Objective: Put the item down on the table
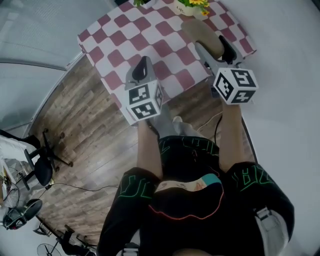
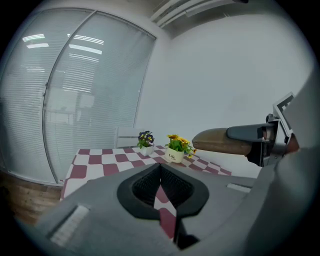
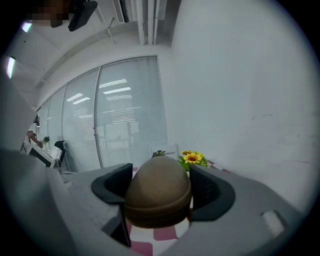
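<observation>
A brown, rounded, loaf-shaped item (image 3: 158, 192) sits between the jaws of my right gripper (image 3: 159, 186), which is shut on it. In the head view the item (image 1: 202, 34) is held above the right part of the red-and-white checked table (image 1: 150, 45), with the right gripper (image 1: 216, 49) behind it. My left gripper (image 1: 143, 64) hovers over the table's near edge. Its jaws (image 2: 161, 175) are shut with nothing between them. The left gripper view also shows the item (image 2: 220, 141) off to the right, held level in the air.
A white pot of yellow flowers (image 1: 192, 6) (image 2: 175, 148) and a smaller pot of purple flowers (image 2: 146, 140) stand at the table's far side. Wooden floor (image 1: 85, 130) lies below, with a black chair (image 1: 42, 162) at the left. A white wall (image 1: 285, 60) runs along the right.
</observation>
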`<action>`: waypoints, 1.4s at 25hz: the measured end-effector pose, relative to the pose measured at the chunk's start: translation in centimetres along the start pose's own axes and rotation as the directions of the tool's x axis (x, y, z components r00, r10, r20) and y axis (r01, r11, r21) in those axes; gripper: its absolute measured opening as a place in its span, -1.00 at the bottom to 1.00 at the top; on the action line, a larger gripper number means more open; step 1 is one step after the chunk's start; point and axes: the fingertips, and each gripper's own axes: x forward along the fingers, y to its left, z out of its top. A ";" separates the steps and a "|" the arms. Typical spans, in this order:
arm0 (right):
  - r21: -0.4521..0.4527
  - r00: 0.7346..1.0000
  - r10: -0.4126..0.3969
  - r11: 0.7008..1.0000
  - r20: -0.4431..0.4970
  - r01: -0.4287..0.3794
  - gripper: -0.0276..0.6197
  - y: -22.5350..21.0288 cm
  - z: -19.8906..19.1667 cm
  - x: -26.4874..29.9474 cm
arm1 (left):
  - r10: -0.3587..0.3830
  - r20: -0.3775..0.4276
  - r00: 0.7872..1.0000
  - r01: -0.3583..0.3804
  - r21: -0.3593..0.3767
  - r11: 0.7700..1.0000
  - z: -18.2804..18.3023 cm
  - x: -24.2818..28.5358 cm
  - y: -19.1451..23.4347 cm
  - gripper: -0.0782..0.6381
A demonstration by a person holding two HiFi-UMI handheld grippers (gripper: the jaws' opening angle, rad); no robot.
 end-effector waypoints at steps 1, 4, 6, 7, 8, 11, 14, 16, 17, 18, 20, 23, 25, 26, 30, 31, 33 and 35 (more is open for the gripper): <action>0.003 1.000 0.000 1.000 -0.010 0.000 0.19 -0.1 -0.2 1.0 | -0.006 -0.007 1.000 0.006 -0.002 1.000 0.1 1.0 0.3 -0.76; 0.015 0.999 0.011 1.000 -0.042 -0.011 0.19 0.0 -0.9 4.0 | -0.012 -0.026 1.000 0.012 -0.006 1.000 0.6 3.7 1.6 -0.76; 0.028 0.998 0.018 0.999 -0.056 -0.017 0.19 0.0 -1.1 6.0 | -0.014 -0.037 0.999 0.014 -0.001 1.000 1.1 5.3 2.3 -0.76; 0.038 0.998 0.021 0.999 -0.062 -0.019 0.19 -0.1 -1.3 6.9 | -0.016 -0.043 0.999 0.016 0.001 1.000 1.1 6.1 2.6 -0.76; 0.050 0.997 0.024 0.999 -0.067 -0.020 0.19 -0.1 -1.6 8.0 | -0.017 -0.049 0.999 0.017 0.002 1.000 1.1 6.8 2.9 -0.76; 0.086 0.996 0.038 0.996 -0.080 -0.032 0.19 0.4 -2.5 11.0 | -0.009 -0.065 0.998 0.008 -0.021 1.000 0.6 8.2 4.2 -0.76; 0.105 0.994 0.058 0.993 -0.096 -0.047 0.19 1.1 -3.5 13.7 | 0.018 -0.088 0.996 -0.021 -0.031 0.999 -0.1 9.0 6.1 -0.76; 0.112 0.991 0.069 0.992 -0.112 -0.056 0.19 1.5 -4.4 15.6 | 0.035 -0.108 0.994 -0.037 -0.024 0.999 -0.7 9.7 7.0 -0.76; 0.117 0.990 0.072 0.991 -0.121 -0.058 0.19 1.5 -4.9 16.4 | 0.036 -0.117 0.992 -0.039 -0.022 0.999 -1.0 10.1 7.2 -0.76; 0.123 0.989 0.072 0.991 -0.128 -0.056 0.19 1.5 -5.4 17.2 | 0.033 -0.123 0.992 -0.035 -0.020 0.999 -1.2 10.6 7.3 -0.76; 0.135 0.988 0.064 0.990 -0.138 -0.046 0.19 1.2 -6.0 18.8 | 0.021 -0.131 0.991 -0.023 -0.018 1.000 -1.4 11.5 7.3 -0.76; 0.128 0.986 0.067 0.991 -0.152 -0.047 0.19 1.1 -6.4 21.2 | 0.019 -0.143 0.990 -0.023 -0.026 0.999 -1.6 12.8 7.9 -0.76; 0.113 0.984 0.072 0.992 -0.164 -0.054 0.19 1.2 -6.8 22.6 | 0.026 -0.150 0.988 -0.031 -0.031 0.999 -1.7 13.4 8.3 -0.76; 0.106 0.983 0.071 0.993 -0.172 -0.053 0.19 1.3 -7.1 23.3 | 0.025 -0.152 0.988 -0.030 -0.030 0.999 -1.7 13.7 8.4 -0.76; 0.086 0.970 0.054 0.996 -0.238 -0.035 0.19 1.1 -9.5 25.4 | 0.000 -0.154 0.988 -0.004 -0.029 1.000 -1.3 15.1 8.1 -0.76; 0.085 0.964 0.054 0.996 -0.260 -0.033 0.20 1.1 -10.2 25.7 | -0.003 -0.157 0.988 -0.002 -0.031 1.000 -1.3 15.5 8.1 -0.76; 0.086 0.950 0.054 0.996 -0.307 -0.029 0.20 1.2 -11.7 25.9 | -0.006 -0.168 0.986 0.000 -0.035 0.999 -1.7 15.9 8.2 -0.76; 0.070 0.928 0.050 0.997 -0.368 -0.026 0.20 1.3 -13.6 25.7 | -0.004 -0.179 0.984 -0.004 -0.040 0.999 -2.2 16.3 8.3 -0.76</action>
